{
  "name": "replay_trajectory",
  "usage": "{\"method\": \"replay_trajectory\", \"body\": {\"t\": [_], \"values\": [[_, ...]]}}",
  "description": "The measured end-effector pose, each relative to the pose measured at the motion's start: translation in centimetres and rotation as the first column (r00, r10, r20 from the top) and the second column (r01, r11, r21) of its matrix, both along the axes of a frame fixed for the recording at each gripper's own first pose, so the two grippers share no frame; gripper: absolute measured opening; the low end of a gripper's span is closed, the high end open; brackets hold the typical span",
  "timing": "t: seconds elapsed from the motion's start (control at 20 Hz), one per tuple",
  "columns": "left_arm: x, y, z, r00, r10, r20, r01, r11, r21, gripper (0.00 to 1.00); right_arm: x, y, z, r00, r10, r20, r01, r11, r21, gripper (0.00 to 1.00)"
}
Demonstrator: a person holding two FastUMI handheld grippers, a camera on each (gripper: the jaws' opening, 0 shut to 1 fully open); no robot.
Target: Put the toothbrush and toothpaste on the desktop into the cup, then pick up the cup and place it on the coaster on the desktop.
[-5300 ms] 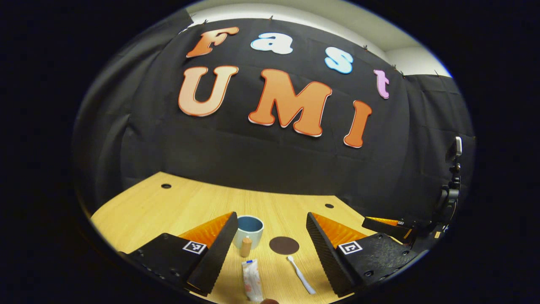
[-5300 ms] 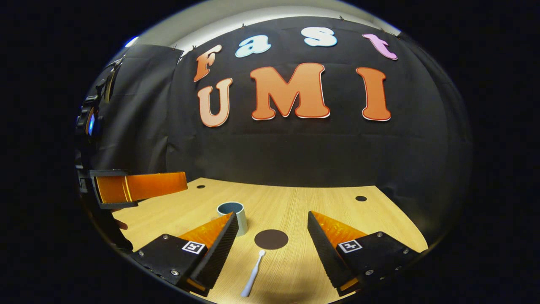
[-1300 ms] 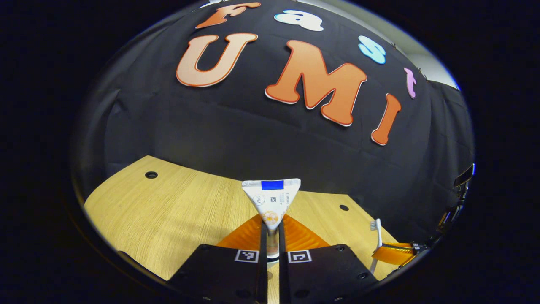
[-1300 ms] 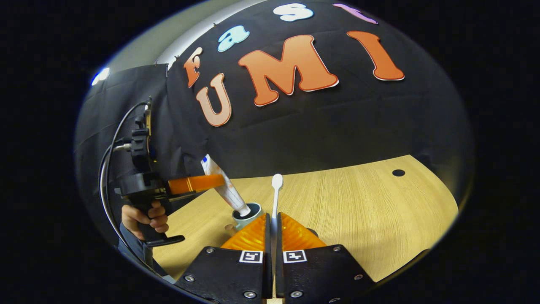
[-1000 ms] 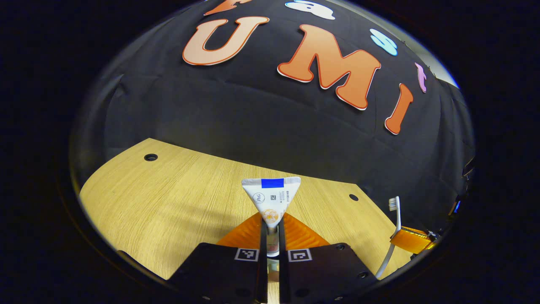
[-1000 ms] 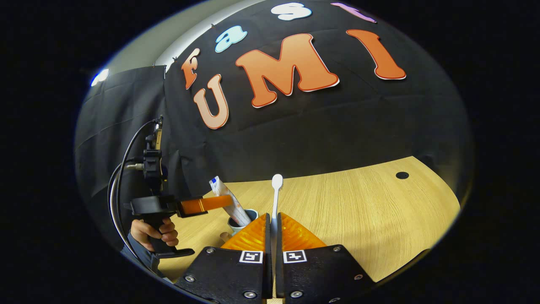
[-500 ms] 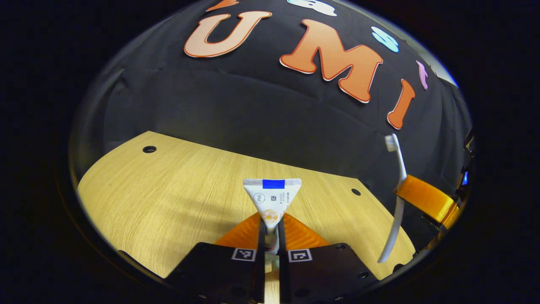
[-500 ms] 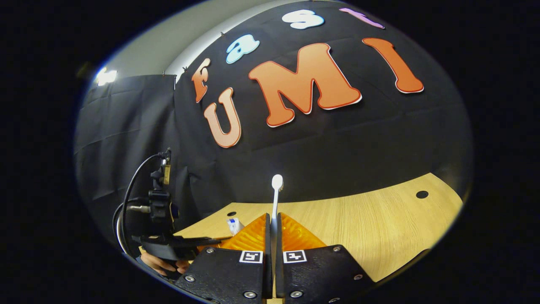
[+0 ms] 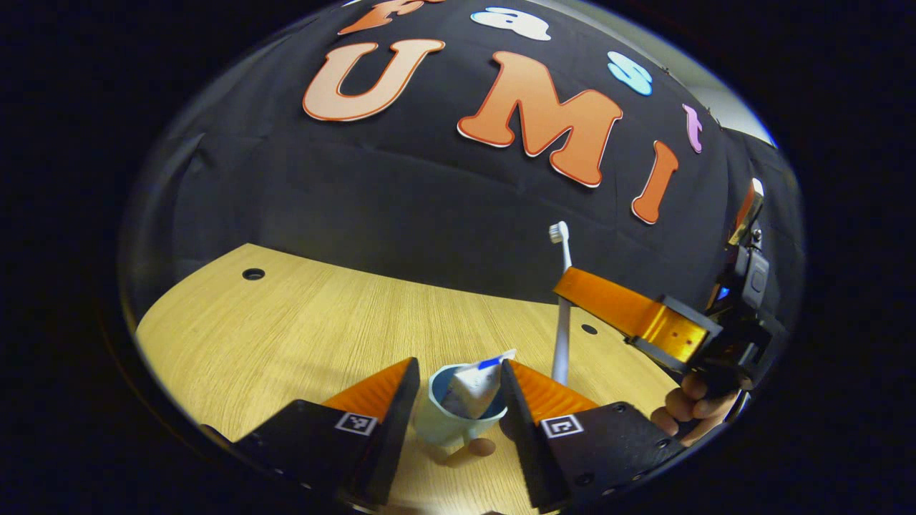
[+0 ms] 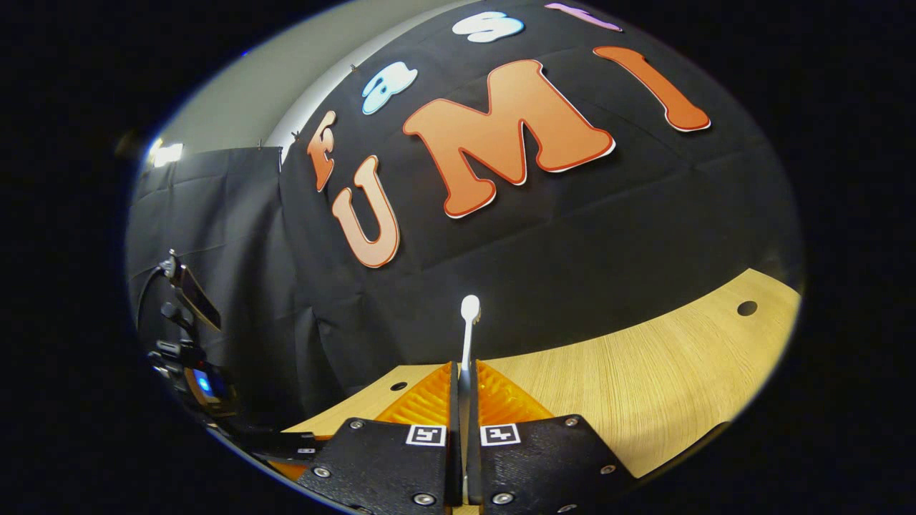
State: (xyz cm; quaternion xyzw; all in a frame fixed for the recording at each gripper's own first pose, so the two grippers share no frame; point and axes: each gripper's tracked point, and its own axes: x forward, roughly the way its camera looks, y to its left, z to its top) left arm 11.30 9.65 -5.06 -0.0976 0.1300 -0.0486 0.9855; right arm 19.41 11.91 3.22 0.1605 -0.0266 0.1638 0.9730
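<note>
- In the left gripper view, the left gripper point(image 9: 454, 400) has its fingers spread wide, one on each side of the pale blue cup point(image 9: 449, 418); neither finger clearly presses on the cup wall.
- The cup stands on the light wooden table point(image 9: 286, 336), in the gap between the two fingers and near their tips.
- The toothpaste tube point(image 9: 474, 386) sits inside the cup, tilted, its crimped end with a blue mark sticking out over the rim toward the right finger.
- A small tan, rounded piece point(image 9: 481, 448) lies on the table just in front of the cup, near its base; what it is I cannot tell.
- To the right in the same view, the right gripper point(image 9: 572, 286) comes in from the right, its orange fingers closed on the white toothbrush point(image 9: 561, 315).
- The toothbrush hangs about upright, bristle head up against the black cloth, lower end above the table just right of the cup and beyond the left gripper's right finger.
- A hand point(image 9: 690, 408) grips the right gripper's handle at the lower right.
- In the right gripper view, the right gripper point(image 10: 464, 390) holds the toothbrush point(image 10: 467, 332) pinched between its fingers, which are nearly together; the handle runs up the middle and the rounded back of the head points at the cloth.
- The table point(image 10: 665, 379) lies to the right and beyond those fingers.
</note>
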Motion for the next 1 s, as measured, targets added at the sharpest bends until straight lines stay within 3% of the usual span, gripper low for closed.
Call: {"method": "replay_trajectory", "body": {"t": [0.05, 0.5, 0.6, 0.75, 1.0], "values": [[-0.1, 0.4, 0.0, 1.000, 0.012, 0.009, -0.012, 1.000, 0.013, 0.75, 0.4, 0.0, 0.1, 1.000, -0.011, 0.015, 0.011, 1.000, 0.003, 0.03], [-3.0, 5.2, 2.4, 0.989, 0.117, 0.091, -0.119, 0.993, 0.025, 0.75, 2.6, 1.7, -1.2, 0.996, -0.051, 0.074, 0.050, 0.999, 0.017, 0.03], [-3.7, 6.1, 1.7, 0.988, 0.125, 0.087, -0.130, 0.989, 0.063, 0.74, 2.8, 2.1, -2.2, 0.996, -0.044, 0.073, 0.044, 0.999, 0.000, 0.04], [-4.2, 6.8, 3.1, 0.972, 0.124, 0.201, -0.155, 0.977, 0.144, 0.74, 3.0, 2.5, -3.0, 0.996, -0.043, 0.075, 0.044, 0.999, -0.009, 0.04], [-5.4, 5.5, 3.1, 0.972, 0.108, 0.211, -0.147, 0.973, 0.176, 0.75, 2.1, 2.8, -4.5, 1.000, 0.001, 0.025, 0.000, 0.999, -0.051, 0.10]]}}
